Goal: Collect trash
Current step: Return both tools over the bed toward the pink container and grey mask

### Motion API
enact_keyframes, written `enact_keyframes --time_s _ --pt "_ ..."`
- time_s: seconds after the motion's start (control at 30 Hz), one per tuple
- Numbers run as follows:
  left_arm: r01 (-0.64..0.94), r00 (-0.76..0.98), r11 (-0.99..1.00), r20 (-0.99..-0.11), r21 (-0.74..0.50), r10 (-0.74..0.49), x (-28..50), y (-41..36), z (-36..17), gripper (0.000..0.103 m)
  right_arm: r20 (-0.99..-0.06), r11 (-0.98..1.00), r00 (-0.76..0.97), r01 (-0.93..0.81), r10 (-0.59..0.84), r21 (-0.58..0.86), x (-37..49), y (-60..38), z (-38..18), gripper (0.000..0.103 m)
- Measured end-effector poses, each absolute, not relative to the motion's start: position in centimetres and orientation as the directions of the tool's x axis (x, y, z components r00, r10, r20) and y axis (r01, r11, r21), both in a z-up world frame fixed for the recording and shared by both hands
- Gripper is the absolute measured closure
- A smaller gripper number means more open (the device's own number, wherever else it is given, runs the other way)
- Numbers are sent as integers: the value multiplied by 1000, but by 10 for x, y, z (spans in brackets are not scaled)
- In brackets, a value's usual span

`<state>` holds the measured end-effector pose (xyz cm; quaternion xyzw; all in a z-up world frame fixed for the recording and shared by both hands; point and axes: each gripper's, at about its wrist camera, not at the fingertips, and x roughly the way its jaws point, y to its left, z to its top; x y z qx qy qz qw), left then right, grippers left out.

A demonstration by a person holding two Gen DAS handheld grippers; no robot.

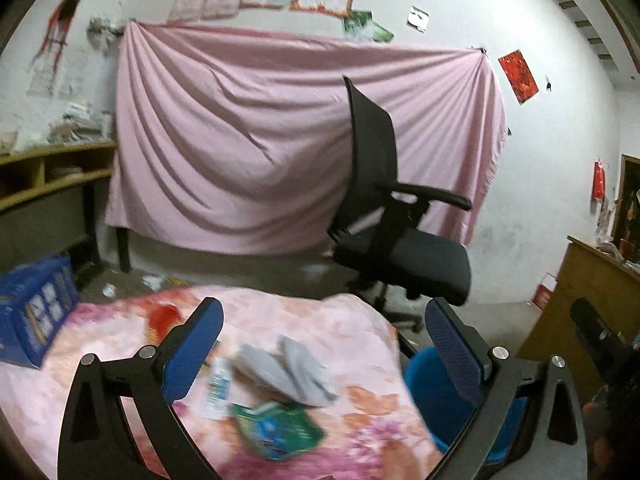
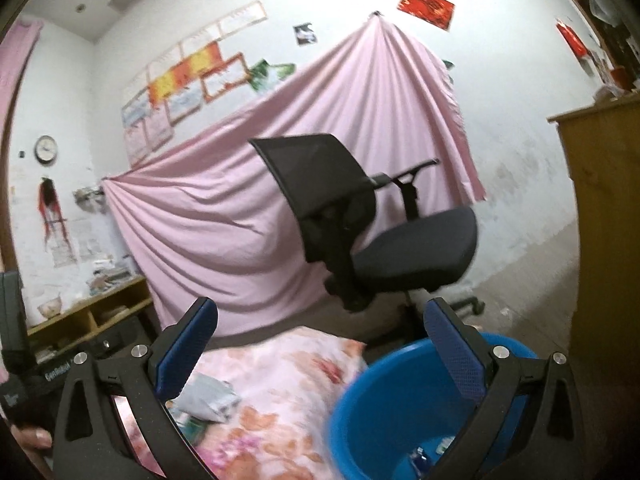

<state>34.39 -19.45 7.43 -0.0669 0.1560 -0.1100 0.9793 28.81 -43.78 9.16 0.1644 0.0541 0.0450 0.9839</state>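
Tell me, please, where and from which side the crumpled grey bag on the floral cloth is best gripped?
I'd grip the crumpled grey bag across its raised, puffed-up middle, coming from above with the open left gripper. It lies flat on the floral cloth with soft folds standing up, and the green packet crowds its near edge, so a side approach would probably snag.

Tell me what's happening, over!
Both grippers open, empty: left gripper, right gripper. Crumpled grey wrapper and green packet on floral pink cloth. Round blue plastic bucket alongside, unobstructed.
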Motion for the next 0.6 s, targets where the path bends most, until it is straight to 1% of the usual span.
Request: enact_keyframes --time_s 0.13,0.3,0.43,0.6 --pt "153 951 977 -246 -148 -186 331 -166 74 4 -50 956 989 -124 143 265 288 -407 99 0" --pt "112 966 984 -218 -137 -140 320 -134 69 4 -23 968 981 -184 191 172 291 -365 104 0" --pt "77 973 991 -208 -110 -99 314 -110 60 4 -40 968 974 -217 223 125 297 -338 102 0" --pt "49 974 996 -217 -78 -65 313 -87 46 4 -96 968 965 -238 245 76 310 -307 96 0"
